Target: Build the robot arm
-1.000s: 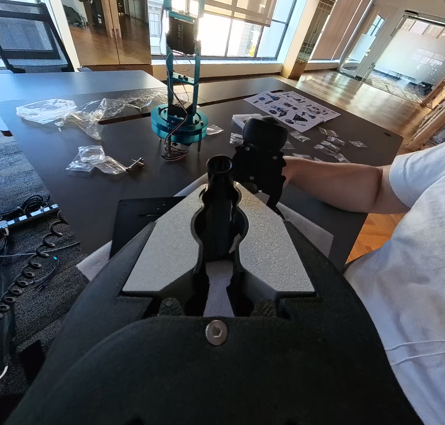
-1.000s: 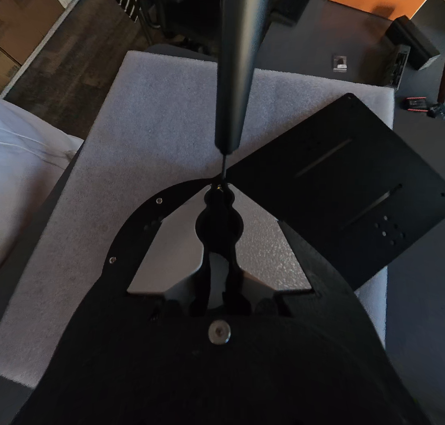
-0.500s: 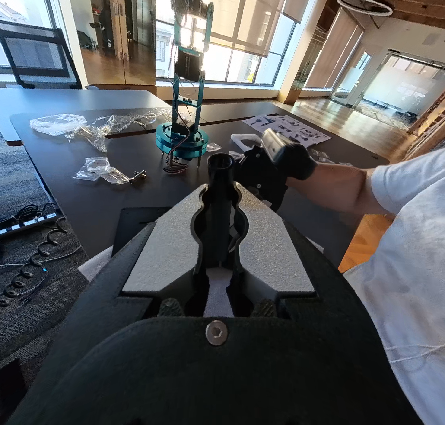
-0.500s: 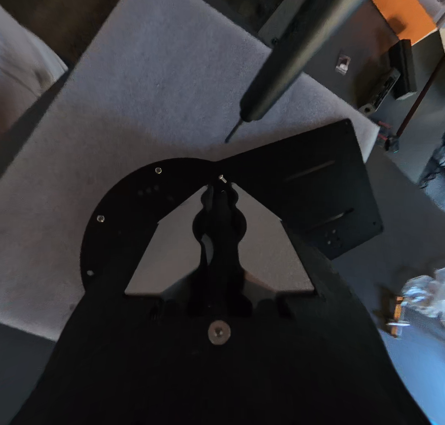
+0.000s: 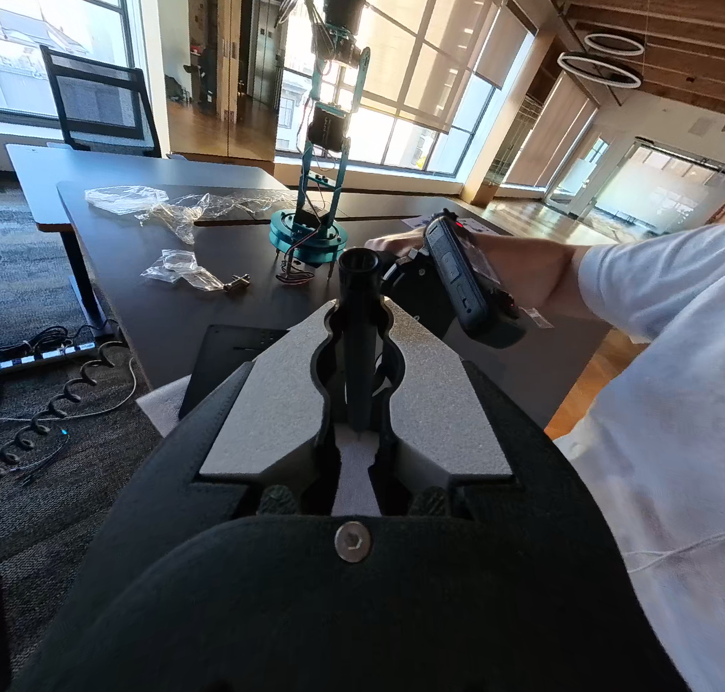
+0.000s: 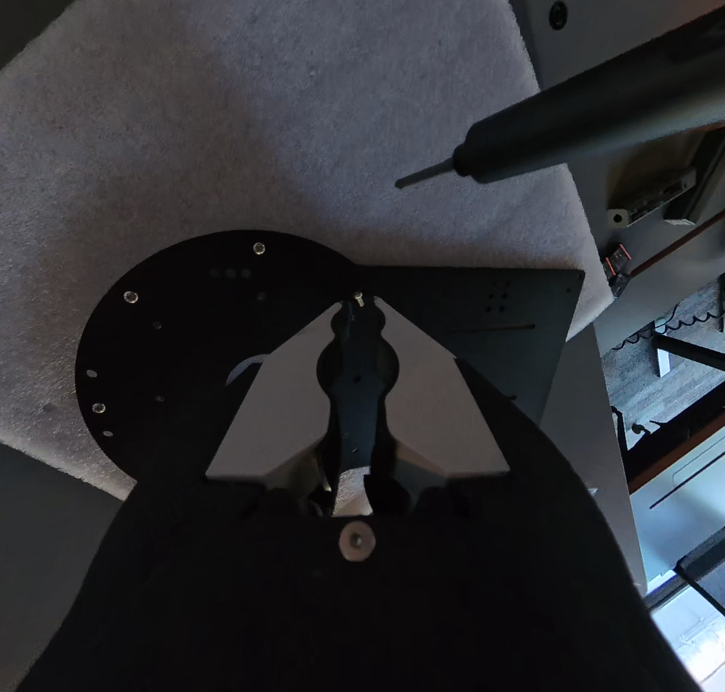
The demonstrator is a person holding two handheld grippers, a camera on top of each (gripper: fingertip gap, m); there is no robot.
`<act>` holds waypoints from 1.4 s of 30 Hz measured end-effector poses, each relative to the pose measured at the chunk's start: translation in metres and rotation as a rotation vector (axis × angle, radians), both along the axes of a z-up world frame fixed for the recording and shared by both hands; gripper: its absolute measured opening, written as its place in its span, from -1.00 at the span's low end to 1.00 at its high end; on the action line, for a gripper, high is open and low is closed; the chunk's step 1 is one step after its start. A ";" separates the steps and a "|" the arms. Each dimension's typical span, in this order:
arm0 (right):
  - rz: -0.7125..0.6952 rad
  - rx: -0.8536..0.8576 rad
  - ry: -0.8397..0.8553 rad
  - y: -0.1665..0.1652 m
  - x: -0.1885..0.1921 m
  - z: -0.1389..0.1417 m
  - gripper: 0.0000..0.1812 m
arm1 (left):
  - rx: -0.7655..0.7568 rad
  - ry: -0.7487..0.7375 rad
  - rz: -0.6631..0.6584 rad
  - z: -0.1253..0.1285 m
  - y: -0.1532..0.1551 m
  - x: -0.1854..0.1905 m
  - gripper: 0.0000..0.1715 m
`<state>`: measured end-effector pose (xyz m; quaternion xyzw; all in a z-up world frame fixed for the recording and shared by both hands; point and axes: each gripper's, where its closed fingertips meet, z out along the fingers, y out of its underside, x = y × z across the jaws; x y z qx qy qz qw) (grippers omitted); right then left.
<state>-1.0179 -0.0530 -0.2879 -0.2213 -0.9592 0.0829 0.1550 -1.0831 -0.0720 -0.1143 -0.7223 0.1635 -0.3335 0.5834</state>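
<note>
My left gripper (image 5: pixel 359 308) is shut on a black pen-shaped screwdriver (image 5: pixel 357 351), whose butt end points up and away from me. In the right wrist view the screwdriver (image 6: pixel 569 123) hangs at the upper right, its bit (image 6: pixel 423 174) in the air above the grey foam pad (image 6: pixel 274 104). My right gripper (image 6: pixel 359 306) is shut with its tips pinched at a small silver screw (image 6: pixel 357 295). The screw stands where a black round plate (image 6: pixel 176 339) meets a black rectangular plate (image 6: pixel 490 312). The right gripper's body (image 5: pixel 463 292) shows in the left wrist view, held by a hand.
On the dark table (image 5: pixel 196 312) stand a teal robot-arm kit (image 5: pixel 310 233), clear plastic bags (image 5: pixel 180 269) and a small cross-shaped metal key (image 5: pixel 237 282). A person's forearm (image 5: pixel 529 273) reaches in from the right. Cables (image 5: pixel 59 406) lie on the carpet at left. One gripper's finger ends stand about 20 centimeters off the other's.
The screwdriver bit has lifted off the screw and swung up to the right. The left gripper has risen and tilted back. The right gripper has turned about the screw.
</note>
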 end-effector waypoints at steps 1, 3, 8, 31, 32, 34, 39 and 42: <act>0.008 0.004 -0.003 0.000 -0.001 -0.001 -0.91 | 0.001 -0.003 0.004 0.000 -0.001 -0.001 -0.82; 0.009 -0.001 -0.009 0.000 -0.002 -0.001 -0.92 | 0.002 -0.009 0.011 0.000 -0.003 -0.003 -0.82; -0.012 -0.029 -0.013 0.001 -0.004 -0.004 -0.96 | -0.001 -0.011 0.021 -0.002 -0.006 -0.005 -0.82; -0.741 -1.118 0.333 0.001 0.006 0.063 -1.00 | 0.070 -0.347 0.085 0.023 0.029 -0.007 -0.82; -0.747 -1.135 0.339 0.001 0.008 0.064 -1.00 | 0.075 -0.354 0.083 0.026 0.030 -0.007 -0.82; -0.754 -1.152 0.345 0.001 0.010 0.064 -1.00 | 0.080 -0.368 0.072 0.031 0.032 -0.004 -0.82; -0.750 -1.195 0.342 -0.002 0.011 0.063 -1.00 | 0.073 -0.361 0.059 0.034 0.038 0.003 -0.82; -0.738 -1.222 0.328 -0.006 0.011 0.062 -1.00 | 0.064 -0.356 0.055 0.033 0.042 0.006 -0.82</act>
